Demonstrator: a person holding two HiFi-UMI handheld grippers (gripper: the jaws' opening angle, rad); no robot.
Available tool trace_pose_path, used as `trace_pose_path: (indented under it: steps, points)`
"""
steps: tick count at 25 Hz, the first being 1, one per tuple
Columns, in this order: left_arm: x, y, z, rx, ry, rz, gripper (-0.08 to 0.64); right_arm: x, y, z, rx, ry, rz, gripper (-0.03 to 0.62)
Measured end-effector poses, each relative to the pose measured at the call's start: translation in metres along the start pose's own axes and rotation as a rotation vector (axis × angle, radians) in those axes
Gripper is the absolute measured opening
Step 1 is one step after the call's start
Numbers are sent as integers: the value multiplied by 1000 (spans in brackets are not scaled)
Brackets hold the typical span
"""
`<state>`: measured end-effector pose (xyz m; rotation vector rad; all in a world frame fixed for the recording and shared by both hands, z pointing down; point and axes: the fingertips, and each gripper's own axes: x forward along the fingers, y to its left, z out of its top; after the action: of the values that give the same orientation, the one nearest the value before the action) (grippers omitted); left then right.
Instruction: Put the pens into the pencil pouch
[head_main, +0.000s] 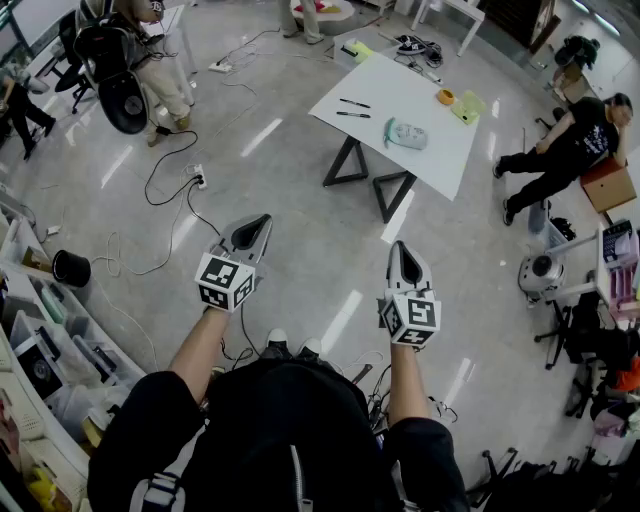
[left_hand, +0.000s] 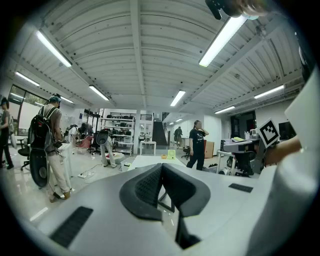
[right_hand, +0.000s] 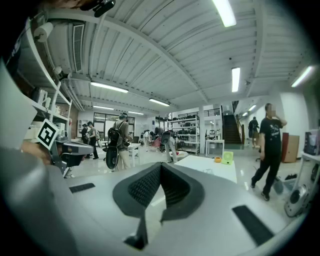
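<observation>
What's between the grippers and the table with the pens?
Head view: just open floor between left gripper, right gripper and the white table with the pens; a cable trails off left.

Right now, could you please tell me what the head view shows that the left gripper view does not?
Only the head view shows the two pens and the pencil pouch lying on the white table. Only the left gripper view shows the ceiling lights and the back shelving. Both show that table, far off, and the left claw, shut and empty.
</observation>
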<state>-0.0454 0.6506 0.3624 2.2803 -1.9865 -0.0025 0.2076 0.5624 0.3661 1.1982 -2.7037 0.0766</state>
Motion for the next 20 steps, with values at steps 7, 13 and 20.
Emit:
trace_pose_path:
  steps: [7,13,20]
  points:
    - [-3,-1,0,8,-16,21,26,0,1,-8,19,5,11,8]
    - [5,-9,-4,-18,-9,2,89,0,-5,-12,19,19,5,38]
    - [23,-28,-14,-26,24,-60,225,0,-15,-6,38,-36,12,190]
